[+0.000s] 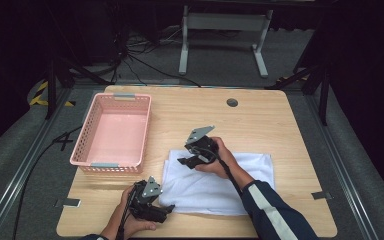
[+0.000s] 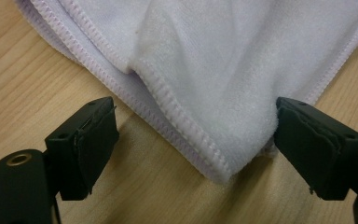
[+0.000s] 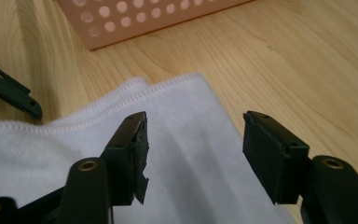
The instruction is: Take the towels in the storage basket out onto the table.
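A white towel [image 1: 215,185] lies folded on the wooden table [image 1: 270,125], toward its front. My left gripper [image 1: 168,212] rests at the towel's front left corner. Its jaws stand wide open in the left gripper view [image 2: 196,140], with the stitched towel corner [image 2: 223,93] lying loose between them and brushing the right pad [image 2: 303,144]. My right gripper [image 1: 186,161] hovers over the towel's far left part, pointing left. It is open in the right gripper view [image 3: 193,154], above the white cloth [image 3: 186,121], with nothing between the pads.
A pink perforated basket [image 1: 87,131] stands empty at the table's left, its wall [image 3: 144,18] just beyond the towel. A round cable hole [image 1: 232,102] sits at the table's back. Part of the left gripper [image 3: 11,91] appears at the left of the right gripper view.
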Tool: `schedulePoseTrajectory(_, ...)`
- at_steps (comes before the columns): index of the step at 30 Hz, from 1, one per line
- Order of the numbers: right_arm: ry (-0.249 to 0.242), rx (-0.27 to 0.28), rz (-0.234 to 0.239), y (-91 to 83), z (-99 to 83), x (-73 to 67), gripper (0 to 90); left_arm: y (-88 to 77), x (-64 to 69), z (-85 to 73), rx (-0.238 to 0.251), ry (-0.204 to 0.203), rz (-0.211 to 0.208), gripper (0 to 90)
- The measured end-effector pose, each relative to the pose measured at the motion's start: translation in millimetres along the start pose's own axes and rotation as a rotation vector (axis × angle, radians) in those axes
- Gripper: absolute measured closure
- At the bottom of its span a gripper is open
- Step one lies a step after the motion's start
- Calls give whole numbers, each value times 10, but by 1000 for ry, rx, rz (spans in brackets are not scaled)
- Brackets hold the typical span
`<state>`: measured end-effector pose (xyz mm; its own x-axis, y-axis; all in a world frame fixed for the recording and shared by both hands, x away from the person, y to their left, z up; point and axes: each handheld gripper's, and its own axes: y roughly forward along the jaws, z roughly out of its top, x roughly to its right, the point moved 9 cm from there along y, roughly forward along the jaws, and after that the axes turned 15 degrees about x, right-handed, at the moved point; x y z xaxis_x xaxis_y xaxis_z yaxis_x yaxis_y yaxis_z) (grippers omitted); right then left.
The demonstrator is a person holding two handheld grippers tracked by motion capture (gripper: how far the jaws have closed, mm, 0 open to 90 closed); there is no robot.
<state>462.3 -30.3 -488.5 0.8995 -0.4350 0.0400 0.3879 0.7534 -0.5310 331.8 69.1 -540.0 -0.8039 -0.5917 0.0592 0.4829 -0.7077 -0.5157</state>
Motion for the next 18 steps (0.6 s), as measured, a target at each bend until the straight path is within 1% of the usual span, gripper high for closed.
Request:
schedulePoseTrajectory(1,0,0,0,0,0,0,408,3,2,-1,-1,6,-3,151)
schedulePoseTrajectory(2,-5,-13,1,72,-3,-4,399,13,2,3,3,16,-3,148)
schedulePoseTrajectory(3,14,-28,32,193,-12,-31,389,27,22,5,3,18,-1,146)
schedulePoseTrajectory(4,10,-42,30,236,-24,-26,377,27,22,5,3,18,-1,146)
schedulePoseTrajectory(5,11,-61,31,288,-42,-28,349,39,23,9,8,30,-6,147)
schedulePoseTrajectory(7,20,-87,23,389,-84,-3,330,30,24,3,4,29,-8,148)
schedulePoseTrajectory(9,32,-101,21,450,-110,16,277,37,25,7,7,35,-11,147)
schedulePoseTrajectory(10,34,-103,24,467,-117,24,269,41,26,8,10,34,-9,148)
schedulePoseTrajectory(11,51,-106,29,483,-122,20,263,41,23,8,9,38,-11,148)
schedulePoseTrajectory(13,54,-114,33,493,-128,26,264,43,24,9,9,40,-14,149)
schedulePoseTrajectory(14,41,-119,43,491,-132,24,270,43,24,10,6,40,-10,154)
schedulePoseTrajectory(16,34,-125,60,484,-130,10,312,48,21,16,-6,46,-7,162)
schedulePoseTrajectory(17,28,-130,63,480,-129,3,352,48,21,16,-6,46,-7,167)
schedulePoseTrajectory(18,28,-130,63,480,-129,3,352,51,18,22,-10,45,-3,167)
